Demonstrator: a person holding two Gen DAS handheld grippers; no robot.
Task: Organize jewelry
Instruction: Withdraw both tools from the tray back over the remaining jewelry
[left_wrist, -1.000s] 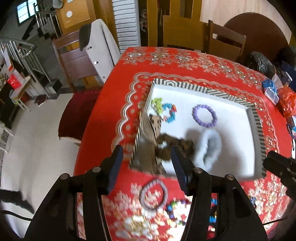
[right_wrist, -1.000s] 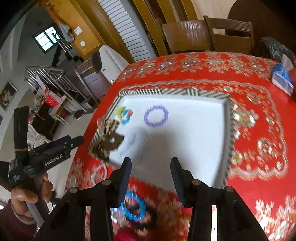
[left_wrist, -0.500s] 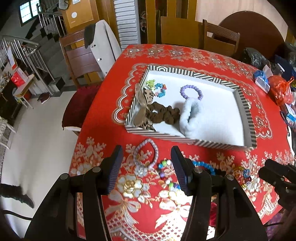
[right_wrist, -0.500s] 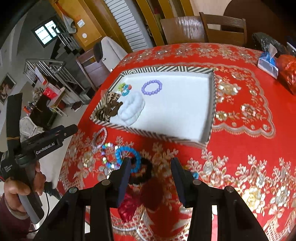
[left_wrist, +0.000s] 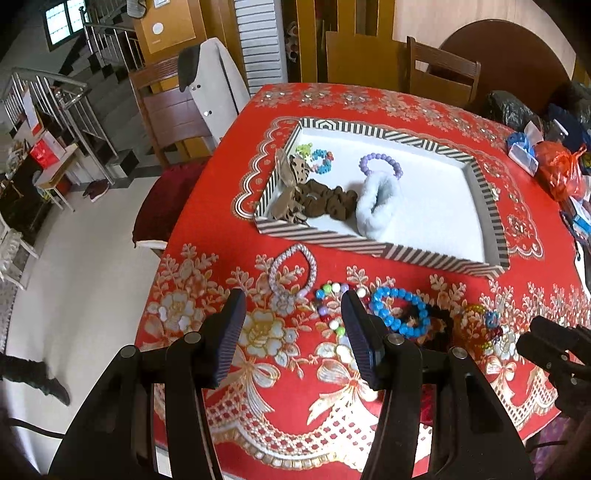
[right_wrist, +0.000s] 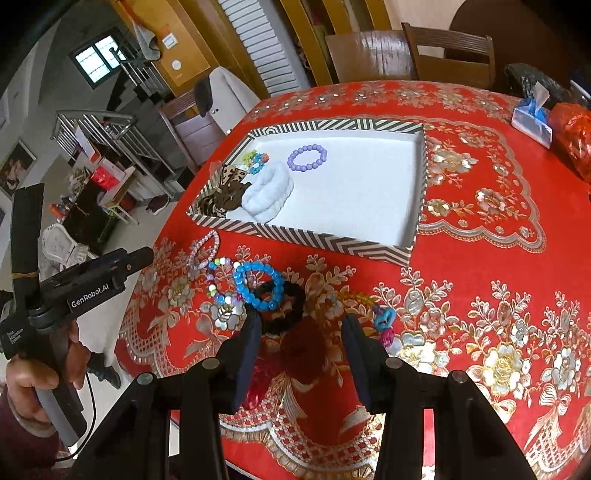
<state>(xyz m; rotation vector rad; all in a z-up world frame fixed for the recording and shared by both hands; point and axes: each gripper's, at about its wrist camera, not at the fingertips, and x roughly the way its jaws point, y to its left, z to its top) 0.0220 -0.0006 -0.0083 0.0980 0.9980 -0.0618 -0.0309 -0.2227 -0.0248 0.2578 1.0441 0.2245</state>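
A striped-rim white tray (left_wrist: 376, 249) (right_wrist: 317, 240) on the red tablecloth holds a purple bead bracelet (left_wrist: 380, 162) (right_wrist: 307, 157), a white fluffy scrunchie (left_wrist: 376, 205) (right_wrist: 267, 195), a brown scrunchie (left_wrist: 328, 201), a leopard bow and a small colourful bracelet (left_wrist: 321, 160). On the cloth in front of it lie a pink bead bracelet (left_wrist: 293, 267) (right_wrist: 205, 249), a multicolour bead bracelet (left_wrist: 332, 306), a blue bead bracelet (left_wrist: 400, 312) (right_wrist: 258, 286), a black scrunchie (right_wrist: 284, 308) and a dark red scrunchie (right_wrist: 306, 349). My left gripper (left_wrist: 293, 332) is open and empty. My right gripper (right_wrist: 301, 347) is open above the red scrunchie.
Bags and a tissue pack (right_wrist: 532, 118) sit at the table's far right. Wooden chairs (left_wrist: 439, 74) stand behind the table, one with a coat (left_wrist: 210, 85) at the left. The table edge drops to the floor on the left.
Both grippers have pulled back from over the tray toward the near table edge. The loose bracelets in front of the tray have come into view. Both stay open.
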